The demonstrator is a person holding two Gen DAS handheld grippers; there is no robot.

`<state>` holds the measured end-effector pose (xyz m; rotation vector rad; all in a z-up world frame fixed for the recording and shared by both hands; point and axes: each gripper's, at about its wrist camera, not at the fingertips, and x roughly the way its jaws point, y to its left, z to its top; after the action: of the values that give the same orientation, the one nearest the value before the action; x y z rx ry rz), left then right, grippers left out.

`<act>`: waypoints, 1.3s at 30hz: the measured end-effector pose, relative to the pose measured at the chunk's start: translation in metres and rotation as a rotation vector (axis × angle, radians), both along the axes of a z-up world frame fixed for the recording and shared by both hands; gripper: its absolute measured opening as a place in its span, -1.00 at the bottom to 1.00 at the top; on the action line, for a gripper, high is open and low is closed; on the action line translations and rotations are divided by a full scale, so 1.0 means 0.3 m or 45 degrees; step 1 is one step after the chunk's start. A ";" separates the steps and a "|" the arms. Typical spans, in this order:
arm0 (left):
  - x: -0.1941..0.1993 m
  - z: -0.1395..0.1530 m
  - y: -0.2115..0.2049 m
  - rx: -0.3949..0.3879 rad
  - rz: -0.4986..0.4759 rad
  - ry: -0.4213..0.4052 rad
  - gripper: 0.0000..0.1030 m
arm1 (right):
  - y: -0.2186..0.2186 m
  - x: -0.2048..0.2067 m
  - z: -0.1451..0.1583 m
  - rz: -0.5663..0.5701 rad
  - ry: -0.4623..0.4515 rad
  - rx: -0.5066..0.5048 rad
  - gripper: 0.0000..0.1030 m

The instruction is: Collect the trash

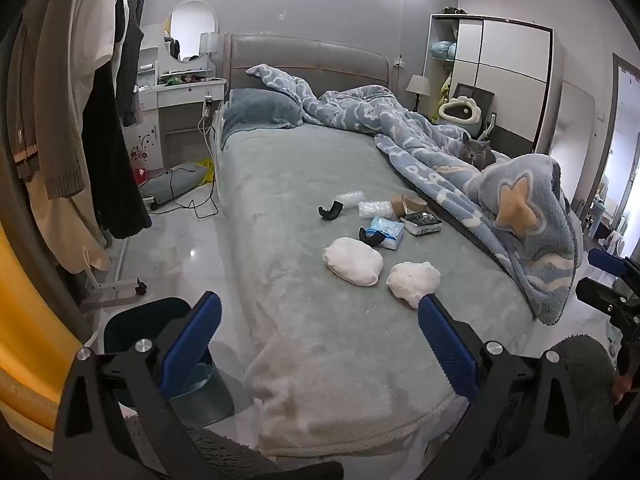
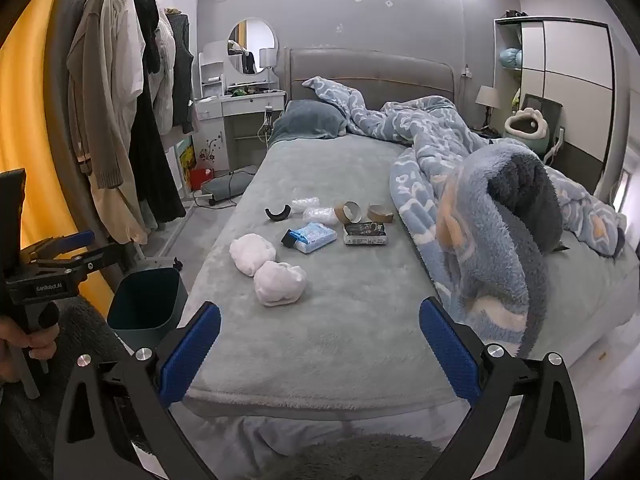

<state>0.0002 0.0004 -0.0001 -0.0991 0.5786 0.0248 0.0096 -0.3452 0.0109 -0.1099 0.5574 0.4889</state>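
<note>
Trash lies in the middle of the grey bed [image 1: 320, 360] [image 2: 340, 340]: two white crumpled wads [image 1: 353, 260] [image 2: 280, 277], a blue tissue pack [image 1: 386, 233] [image 2: 314, 237], clear plastic wrap [image 1: 374, 209] [image 2: 320, 214], cardboard tape rolls [image 1: 408, 202] [image 2: 352, 211], a small dark box [image 1: 422, 225] [image 2: 365, 233] and a black curved piece [image 1: 331, 210] [image 2: 277, 213]. A dark green bin [image 1: 140, 320] [image 2: 146, 300] stands on the floor at the bed's left foot corner. My left gripper [image 1: 320, 344] and right gripper [image 2: 320, 344] are both open and empty, near the foot of the bed.
A rumpled blue duvet [image 1: 500, 200] [image 2: 480, 220] covers the bed's right side, with a grey cat [image 1: 476, 152] on it. Clothes hang on a rack at the left [image 1: 80, 120] [image 2: 128, 120]. A dressing table [image 1: 184, 92], cables on the floor and a wardrobe [image 1: 500, 72] stand further back.
</note>
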 end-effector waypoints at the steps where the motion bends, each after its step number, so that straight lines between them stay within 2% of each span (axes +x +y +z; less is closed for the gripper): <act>1: 0.000 0.000 0.000 -0.003 0.000 -0.001 0.94 | -0.001 -0.001 0.000 0.001 -0.001 -0.004 0.94; 39: 0.007 -0.030 0.003 -0.012 0.016 0.020 0.94 | 0.015 0.015 -0.017 0.010 0.041 -0.020 0.94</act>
<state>0.0023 0.0013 -0.0092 -0.1121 0.5939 0.0354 0.0141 -0.3407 0.0058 -0.1194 0.5927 0.4947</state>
